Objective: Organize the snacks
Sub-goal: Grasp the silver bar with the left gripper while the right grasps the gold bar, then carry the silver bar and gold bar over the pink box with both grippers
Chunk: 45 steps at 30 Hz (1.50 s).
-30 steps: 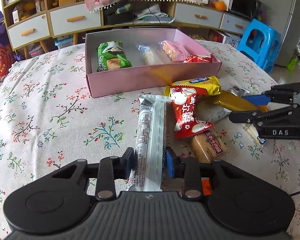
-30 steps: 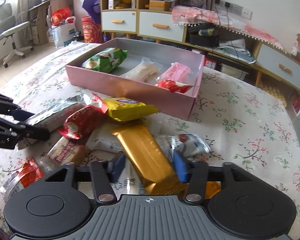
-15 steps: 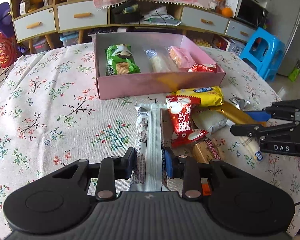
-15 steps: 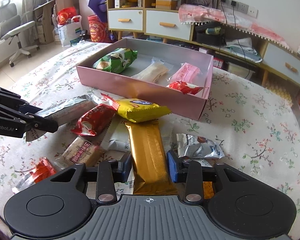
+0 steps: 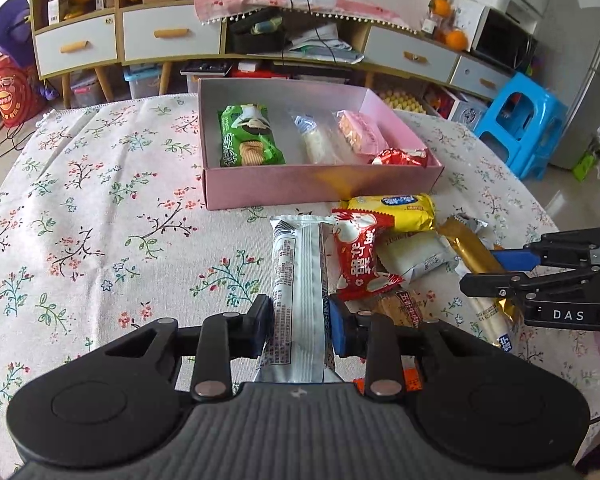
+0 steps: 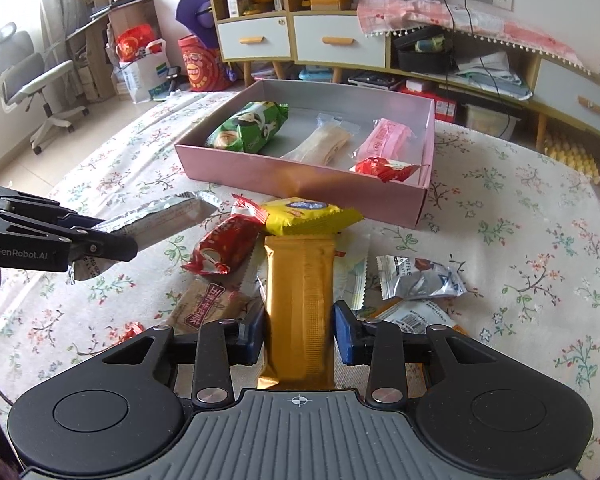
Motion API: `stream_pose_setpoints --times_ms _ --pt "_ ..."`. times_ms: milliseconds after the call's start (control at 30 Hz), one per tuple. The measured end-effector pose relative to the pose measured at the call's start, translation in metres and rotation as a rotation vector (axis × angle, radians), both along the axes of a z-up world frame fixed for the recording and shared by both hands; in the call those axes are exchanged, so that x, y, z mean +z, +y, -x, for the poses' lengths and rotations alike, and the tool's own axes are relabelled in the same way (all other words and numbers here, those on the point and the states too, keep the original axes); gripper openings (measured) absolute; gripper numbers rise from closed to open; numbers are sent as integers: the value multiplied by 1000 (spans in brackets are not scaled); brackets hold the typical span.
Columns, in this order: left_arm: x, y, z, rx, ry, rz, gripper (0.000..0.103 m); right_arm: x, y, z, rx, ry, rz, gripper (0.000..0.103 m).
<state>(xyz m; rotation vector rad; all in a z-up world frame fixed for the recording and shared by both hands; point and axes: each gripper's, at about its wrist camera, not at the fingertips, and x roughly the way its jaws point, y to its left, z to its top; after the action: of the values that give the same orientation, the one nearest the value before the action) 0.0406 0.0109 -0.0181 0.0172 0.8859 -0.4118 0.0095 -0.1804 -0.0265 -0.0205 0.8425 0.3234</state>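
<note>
My left gripper [image 5: 298,320] is shut on a long silver snack packet [image 5: 296,264], which points away towards the pink box [image 5: 300,184]. The right wrist view shows the same packet [image 6: 160,220] sticking out of the left gripper [image 6: 100,236] just above the tablecloth. My right gripper [image 6: 299,330] has both pads against a gold-wrapped bar [image 6: 300,280], whose far end lies under a yellow packet [image 6: 308,216]. From the left wrist view, the right gripper [image 5: 480,270] holds the gold bar [image 5: 466,244] at the right of the pile.
The pink box [image 6: 300,180] holds a green packet [image 6: 248,128], a clear one, a pink one and a red one. A red packet [image 6: 224,248], a brown biscuit pack [image 6: 204,312] and a silver wrapper [image 6: 420,280] lie loose on the floral tablecloth. Cabinets and a blue stool [image 5: 520,128] stand beyond.
The right jaws have narrowed onto the gold bar, which has swung from slanted to straight between them. The left gripper keeps its hold on the silver packet and has barely shifted.
</note>
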Motion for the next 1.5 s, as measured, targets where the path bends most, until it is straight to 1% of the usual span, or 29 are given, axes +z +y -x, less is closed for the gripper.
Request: stream_pose_setpoints --times_ms 233,400,467,600,700,733,767,833,1033,1300,1367,1500 --pt "3 1 -1 6 1 17 28 5 -16 -4 -48 16 -108 34" --pt "0 -1 -2 5 10 2 28 -11 -18 -16 -95 53 -81 35" --pt "-2 -2 -2 4 19 -1 28 -18 -18 -20 -108 74 -61 38" --pt "-4 -3 -2 0 27 -4 28 -17 -21 -19 -101 84 -68 39" --pt "-4 -2 -4 7 34 -4 28 -13 -23 -16 -108 75 -84 39" --pt "-4 -2 -4 10 36 -1 28 -12 -22 -16 -109 73 -87 37" --pt "-4 -2 -4 11 37 1 28 -11 -23 -15 -109 68 -91 31" --pt "-3 -2 -3 10 32 3 28 -9 -23 -16 -107 67 -96 28" --pt "1 0 -1 20 23 16 28 -3 -24 -17 -116 70 -116 27" --pt "14 -2 -6 48 -2 63 28 20 -38 -17 -152 46 -249 26" --pt "18 -3 -8 55 -15 76 28 24 -40 -20 -163 42 -276 17" --pt "22 -4 -16 70 -22 105 28 33 -42 -30 -191 28 -335 17"
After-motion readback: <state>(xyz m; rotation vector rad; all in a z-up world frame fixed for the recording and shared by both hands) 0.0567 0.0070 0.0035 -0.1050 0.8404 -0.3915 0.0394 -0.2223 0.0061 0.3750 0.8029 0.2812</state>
